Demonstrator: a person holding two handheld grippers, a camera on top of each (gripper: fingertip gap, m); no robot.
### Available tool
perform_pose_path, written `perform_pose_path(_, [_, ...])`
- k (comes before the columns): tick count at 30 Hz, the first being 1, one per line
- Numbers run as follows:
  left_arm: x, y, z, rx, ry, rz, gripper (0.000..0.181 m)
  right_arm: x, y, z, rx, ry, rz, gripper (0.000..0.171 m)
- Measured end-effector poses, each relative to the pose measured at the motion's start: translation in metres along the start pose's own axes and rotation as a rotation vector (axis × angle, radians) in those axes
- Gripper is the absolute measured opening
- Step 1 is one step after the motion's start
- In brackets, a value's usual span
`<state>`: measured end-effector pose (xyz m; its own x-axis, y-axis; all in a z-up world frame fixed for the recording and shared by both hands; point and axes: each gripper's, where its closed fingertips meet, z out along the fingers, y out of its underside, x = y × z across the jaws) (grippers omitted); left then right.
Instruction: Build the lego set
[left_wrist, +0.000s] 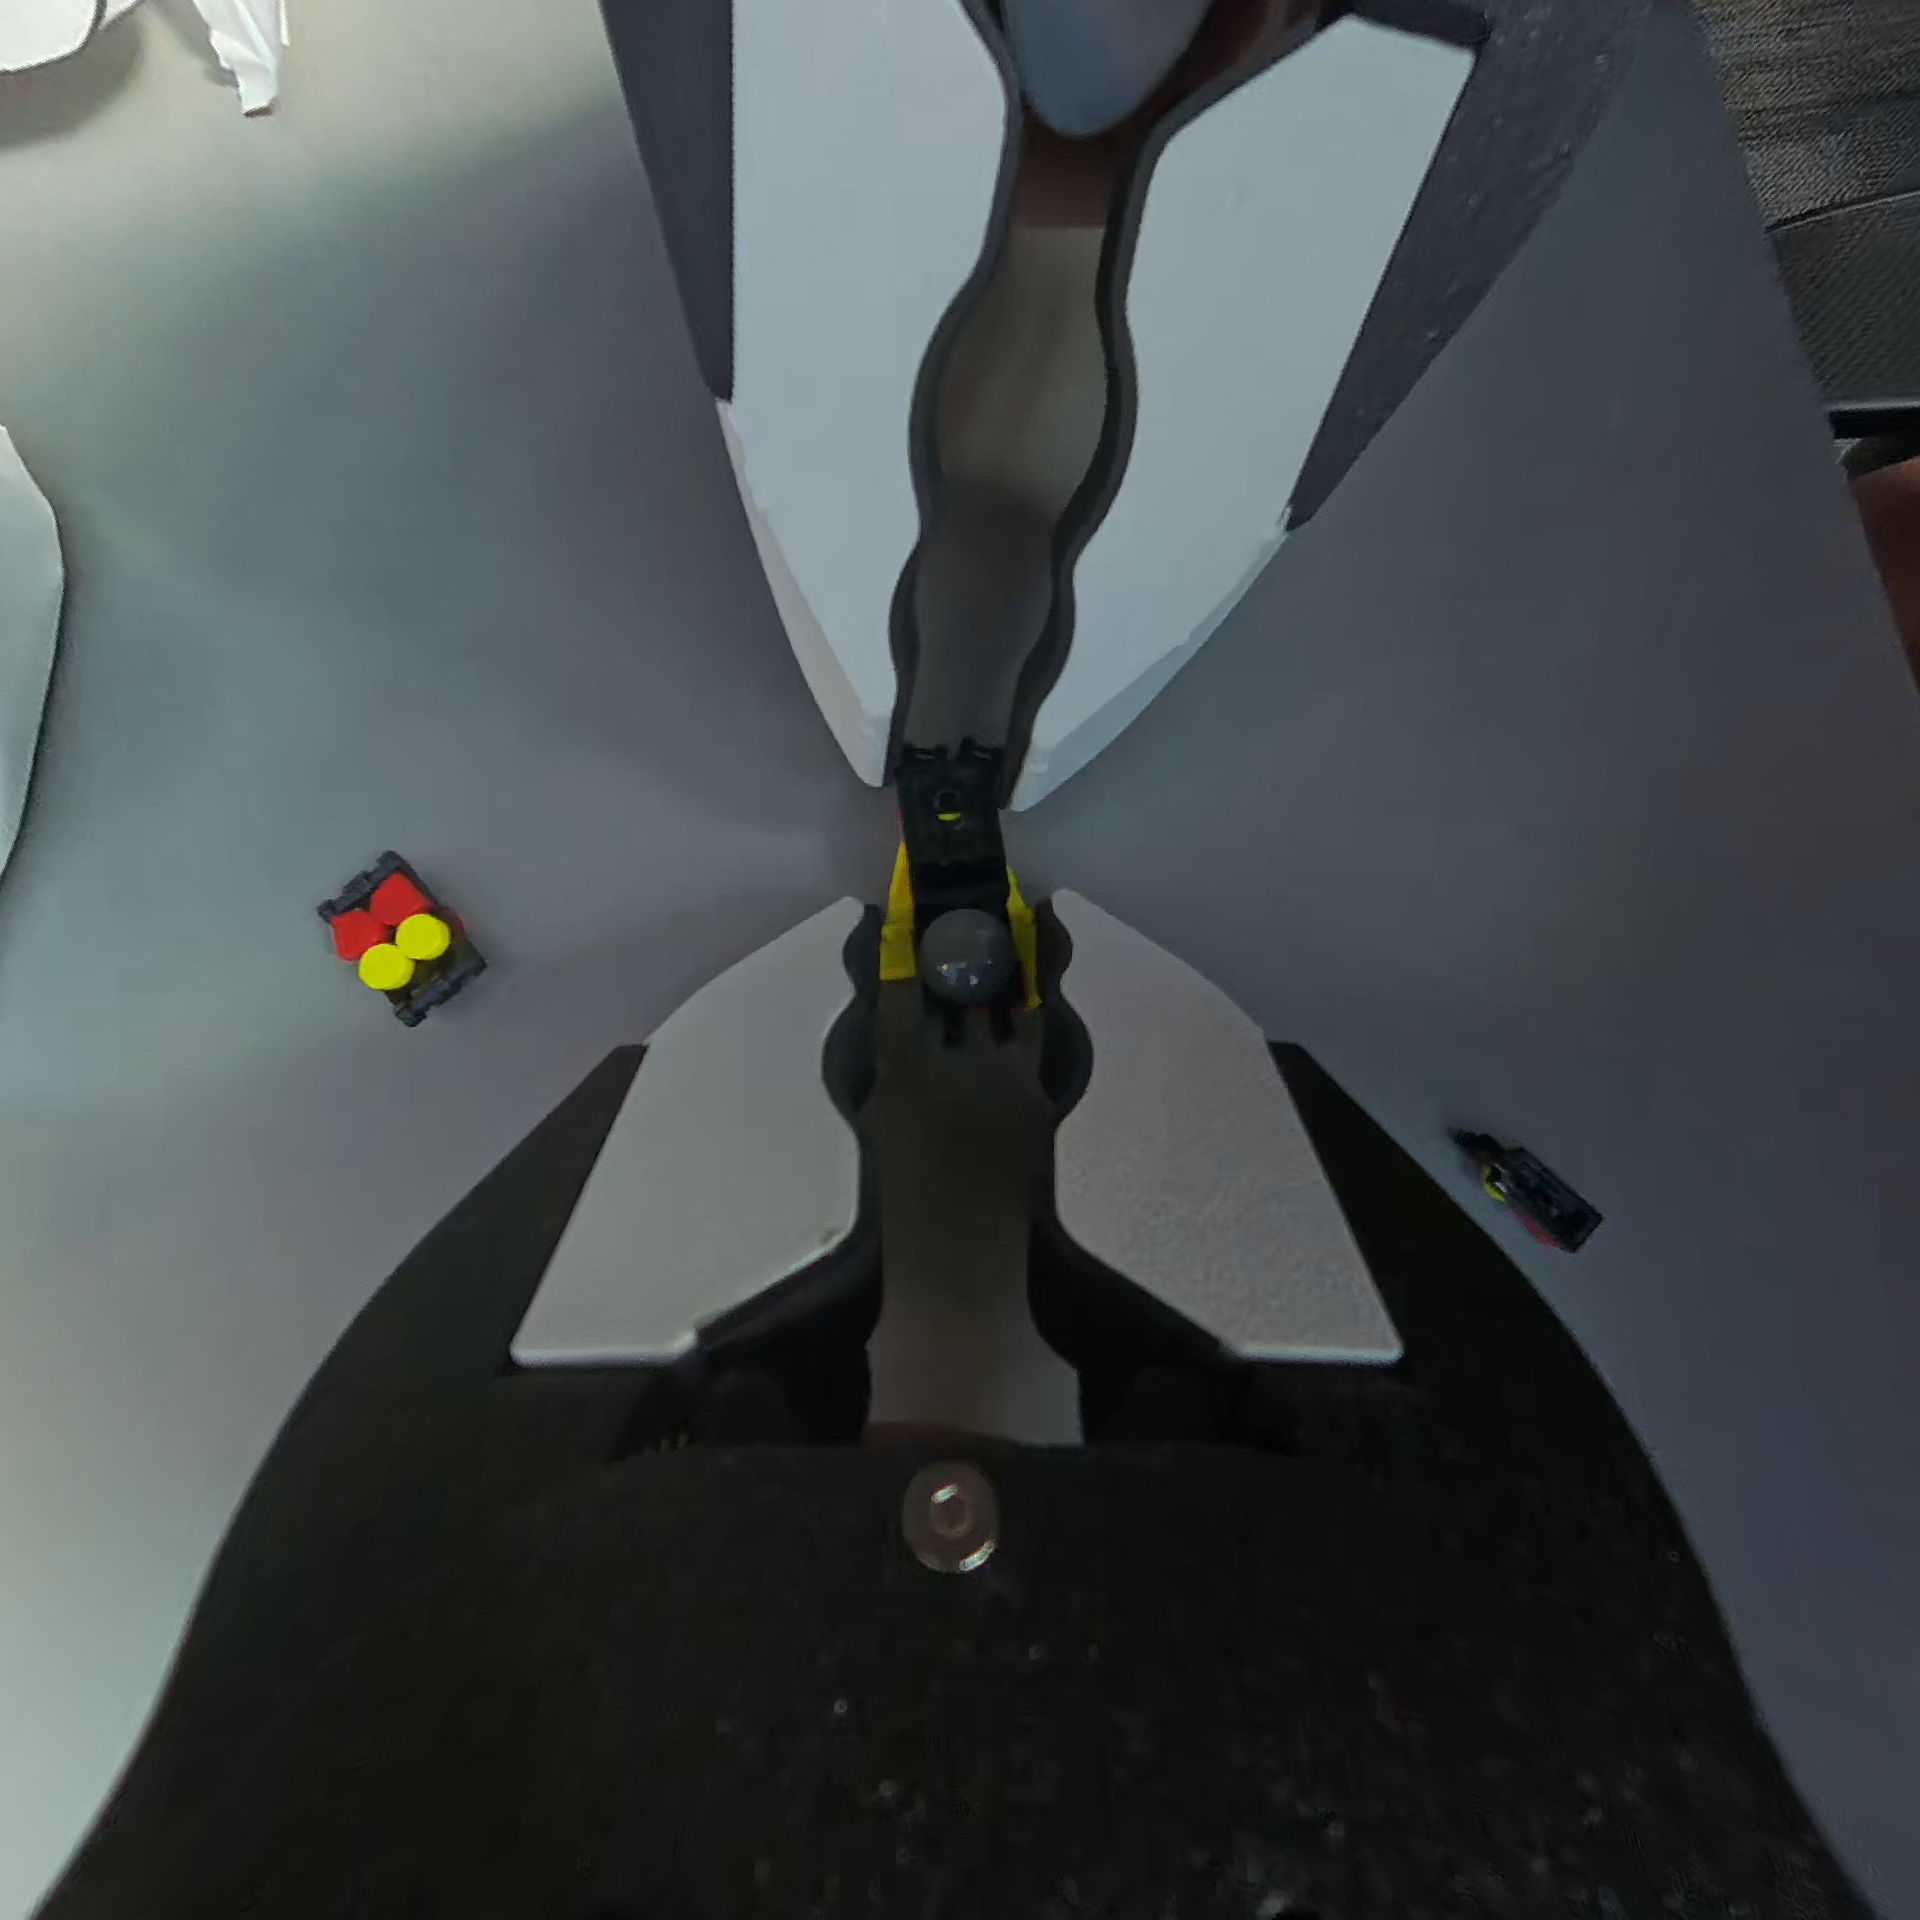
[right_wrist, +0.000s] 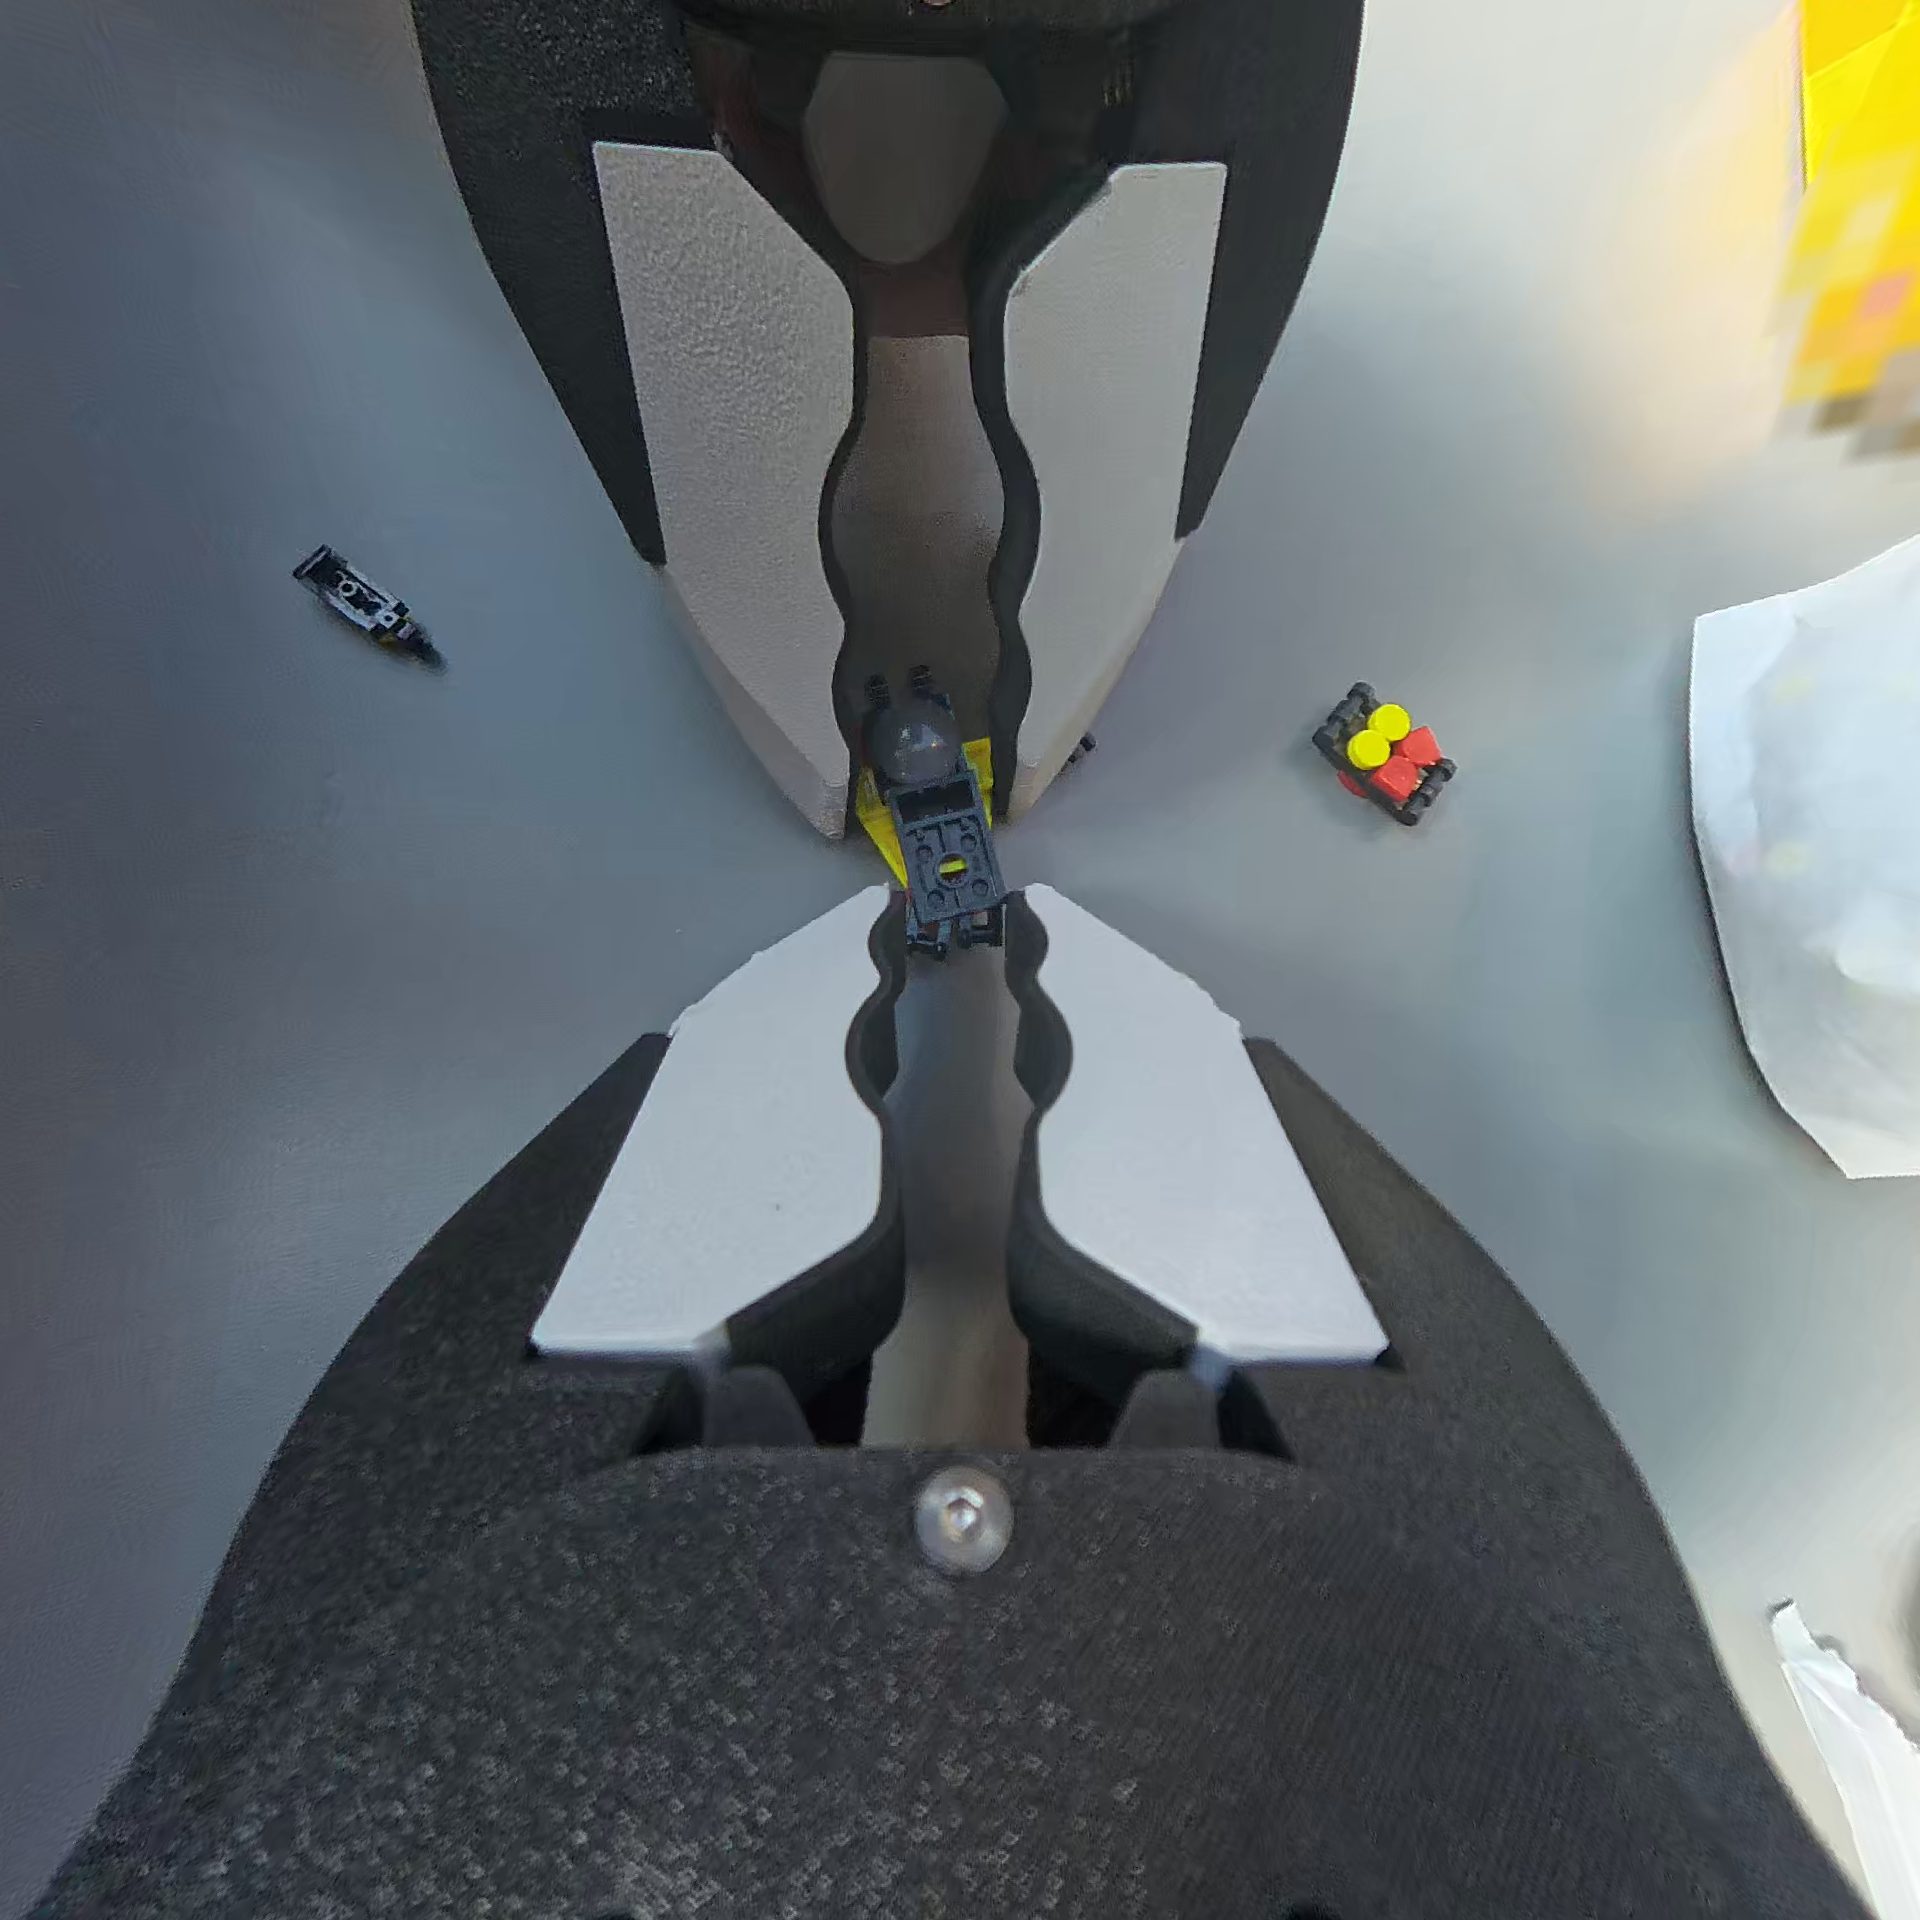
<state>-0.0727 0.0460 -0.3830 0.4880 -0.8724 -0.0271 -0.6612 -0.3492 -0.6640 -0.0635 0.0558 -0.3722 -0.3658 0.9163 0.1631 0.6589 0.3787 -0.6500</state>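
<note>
- Grey matte tabletop (left_wrist: 416, 520) is seen under both views; white crumpled paper (right_wrist: 1818, 883) lies at one edge, and a blurred yellow patch is seen in the far corner of the right wrist view.
- Step in hand, as judged: a small black-and-yellow lego sub-assembly with a grey dome on top (left_wrist: 956, 914) is held between both tools, tip to tip, apparently for pressing or seating a part.
- Left gripper (left_wrist: 951, 992) is nearly closed, clamped on the dome end of the sub-assembly; yellow sides are pinched by the wavy black pads.
- Right gripper (right_wrist: 951, 920) is likewise nearly closed, gripped on the black plate end with its clip-like prongs.
- Whether the two halves are fully seated cannot be told.
- Next move is judged to call for a straight, aligned squeeze or a release by one side; slip or twist is the risk.
- Black lego block with two red and two yellow round studs (left_wrist: 400, 940) waits on the table, well apart.
- Thin black lego strip piece with a yellow spot (left_wrist: 1527, 1190) lies on the other side, untouched.
</note>
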Motion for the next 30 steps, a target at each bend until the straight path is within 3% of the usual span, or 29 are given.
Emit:
perform_pose_path(7, [0.003, -0.001, 0.002, 0.009, 0.109, 0.065, 0.027, -0.003, -0.006, -0.006, 0.078, -0.04, -0.032, 0.022])
perform_pose_path(13, [0.002, -0.002, 0.002, 0.011, 0.121, 0.067, 0.027, -0.004, -0.005, 0.002, 0.036, -0.087, -0.085, 0.016])
perform_pose_path(16, [-0.001, -0.001, 0.001, 0.04, 0.126, 0.01, 0.027, 0.0, -0.009, 0.002, 0.032, 0.044, -0.166, 0.016])
perform_pose_path(21, [-0.002, -0.001, 0.002, 0.047, 0.108, 0.015, 0.027, 0.001, -0.013, -0.003, -0.098, 0.378, -0.489, 0.016])
perform_pose_path(25, [-0.003, -0.001, 0.002, 0.053, 0.08, 0.019, 0.027, 0.001, -0.019, -0.012, -0.068, 0.539, -0.662, 0.016])
perform_pose_path(30, [-0.002, -0.002, 0.002, 0.053, 0.063, 0.041, 0.027, 0.005, -0.008, -0.023, -0.03, 0.533, -0.549, 0.016])
